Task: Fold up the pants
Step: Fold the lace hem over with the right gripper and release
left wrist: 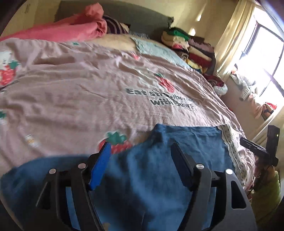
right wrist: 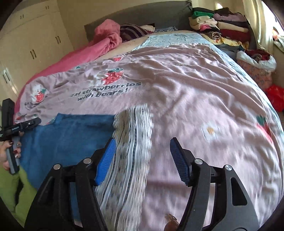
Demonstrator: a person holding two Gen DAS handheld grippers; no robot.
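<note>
On the near part of the bed, the blue pants (left wrist: 186,142) are laid flat, toward 6 o'clock in the left wrist view and toward 8 o'clock in the right wrist view. Their cloth is seen as soft and slightly fuzzy, with a straight far edge and a white lace trim (right wrist: 133,142) along one side, patterned in pale grey and blurred in the right wrist view.

The left gripper (left wrist: 142,160) is held above the blue cloth with its jaws apart and nothing clamped between them; one blue ribbed pad is seen on it. The right gripper (right wrist: 142,156) is likewise spread, with the lace trim under and beside its left pad but not pinched. A hand (right wrist: 8,152) with painted nails is seen at 9 o'clock of the right wrist view, wrapped around the other gripper's handle.

Beneath the pants a pink quilt cover (right wrist: 195,88) is spread, wrinkled and printed with strawberries and dark lettering. At 11 o'clock a crumpled coral blanket (left wrist: 74,28) is bunched near the grey headboard (right wrist: 150,16). At 1 o'clock a stack of folded clothes (left wrist: 191,48) is piled, and cream curtains (left wrist: 232,35) hang by a bright window (left wrist: 266,62). Cream wardrobe doors (right wrist: 35,39) are seen at 10 o'clock.
</note>
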